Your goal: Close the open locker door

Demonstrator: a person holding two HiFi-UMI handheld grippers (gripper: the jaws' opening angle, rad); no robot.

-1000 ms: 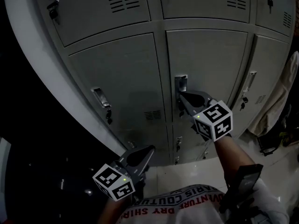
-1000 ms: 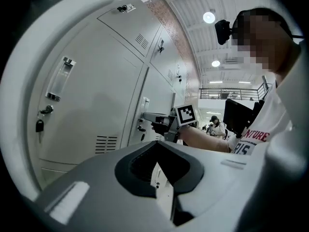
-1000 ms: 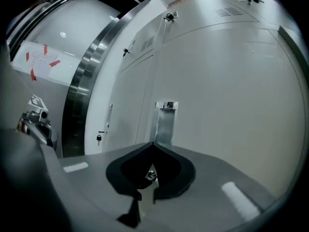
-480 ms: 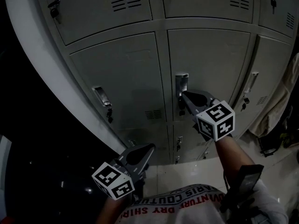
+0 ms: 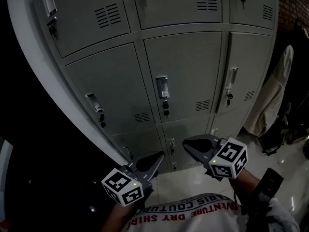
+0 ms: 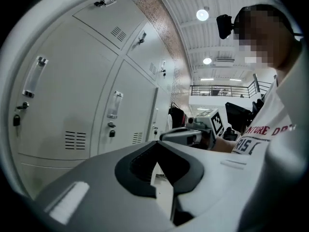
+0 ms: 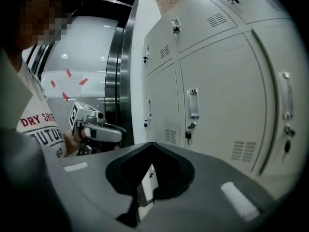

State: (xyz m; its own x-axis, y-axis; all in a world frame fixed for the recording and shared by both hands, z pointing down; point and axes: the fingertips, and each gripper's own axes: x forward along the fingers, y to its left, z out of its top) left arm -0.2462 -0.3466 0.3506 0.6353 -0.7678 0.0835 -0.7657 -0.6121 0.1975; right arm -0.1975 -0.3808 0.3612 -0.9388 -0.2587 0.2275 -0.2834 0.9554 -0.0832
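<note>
The grey lockers fill the head view, and every door in sight lies flush. The middle locker door [image 5: 186, 76] has a metal handle [image 5: 162, 87] with a key hanging under it. My right gripper [image 5: 186, 146] is held low, well short of that door, jaws shut on nothing. My left gripper [image 5: 158, 157] sits lower left near my shirt, also shut and empty. In the left gripper view my left gripper [image 6: 157, 144] points along the locker row, with the right gripper [image 6: 186, 135] beyond it. The right gripper view shows my right gripper [image 7: 152, 144] and a door handle [image 7: 192, 103].
A pale cloth [image 5: 273, 95] hangs right of the lockers above a light tiled floor [image 5: 294, 153]. Neighbouring doors carry handles [image 5: 92, 102] [image 5: 231, 77] with keys. The locker bank's rounded side [image 5: 58, 100] borders a dark area at left. A dark doorway [image 7: 116, 66] stands past the lockers.
My right gripper has drawn back from the middle door's handle, down toward my body. The head view has shifted so the lockers sit further left. The left gripper has hardly moved.
</note>
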